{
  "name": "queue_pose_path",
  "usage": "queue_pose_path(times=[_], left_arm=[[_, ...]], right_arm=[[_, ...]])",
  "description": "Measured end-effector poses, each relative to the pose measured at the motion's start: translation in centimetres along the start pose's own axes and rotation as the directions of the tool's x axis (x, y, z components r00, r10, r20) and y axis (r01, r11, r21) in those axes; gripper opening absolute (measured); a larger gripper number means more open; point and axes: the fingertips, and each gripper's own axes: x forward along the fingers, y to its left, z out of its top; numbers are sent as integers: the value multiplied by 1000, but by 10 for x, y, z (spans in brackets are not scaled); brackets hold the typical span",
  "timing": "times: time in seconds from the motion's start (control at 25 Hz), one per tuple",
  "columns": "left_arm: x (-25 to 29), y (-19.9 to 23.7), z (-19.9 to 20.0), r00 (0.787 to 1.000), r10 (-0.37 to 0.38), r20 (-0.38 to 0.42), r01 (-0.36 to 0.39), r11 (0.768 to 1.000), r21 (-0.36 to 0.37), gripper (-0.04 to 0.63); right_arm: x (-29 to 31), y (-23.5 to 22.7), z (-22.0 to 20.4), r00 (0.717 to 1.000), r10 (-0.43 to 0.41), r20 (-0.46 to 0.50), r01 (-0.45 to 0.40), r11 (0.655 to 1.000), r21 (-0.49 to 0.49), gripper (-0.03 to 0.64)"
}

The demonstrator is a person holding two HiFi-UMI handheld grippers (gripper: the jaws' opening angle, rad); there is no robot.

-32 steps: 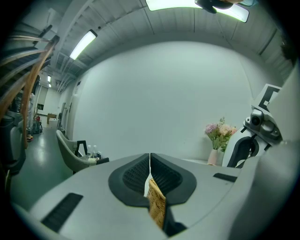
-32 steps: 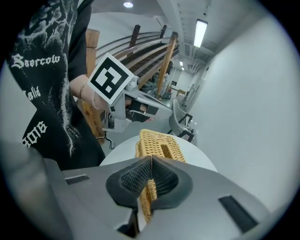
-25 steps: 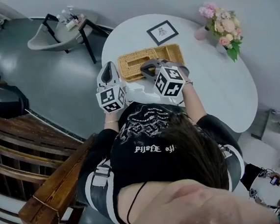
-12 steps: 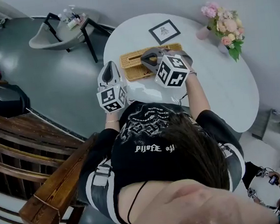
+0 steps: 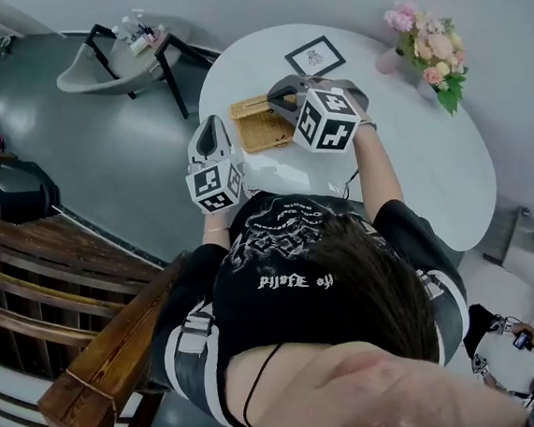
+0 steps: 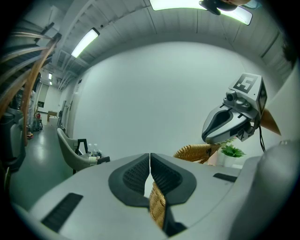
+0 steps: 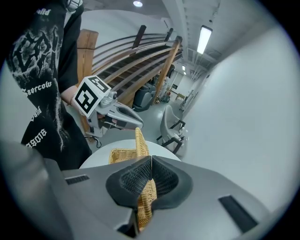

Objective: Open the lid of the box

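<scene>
A woven wicker box (image 5: 261,129) lies on the round white table (image 5: 431,164). My left gripper (image 5: 210,123) is at its near left end; in the left gripper view it (image 6: 150,161) is shut on the box's wicker wall (image 6: 158,208). My right gripper (image 5: 277,102) is over the box's right part and hides it. In the right gripper view it (image 7: 151,164) is shut on the wicker lid (image 7: 139,140), which stands edge-on and raised above the open box (image 7: 119,154). The left gripper view shows the lid (image 6: 194,151) hanging tilted from the right gripper.
A framed card (image 5: 315,58) lies on the table behind the box, and a vase of pink flowers (image 5: 425,52) stands at the far right. A grey chair (image 5: 112,63) is beyond the table's left side. A wooden railing (image 5: 69,302) runs along the left.
The right gripper has risen and moved away from me with the lid, which has swung up off the box. The left gripper has stayed put.
</scene>
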Motion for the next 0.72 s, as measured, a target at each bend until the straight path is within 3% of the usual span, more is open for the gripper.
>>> queue_pose_path(times=[0.72], left_arm=[[3, 10, -4, 1000, 17, -13, -17, 1000, -2, 25]], right_arm=[[11, -51, 9, 999, -9, 32, 9, 1000, 23, 28]])
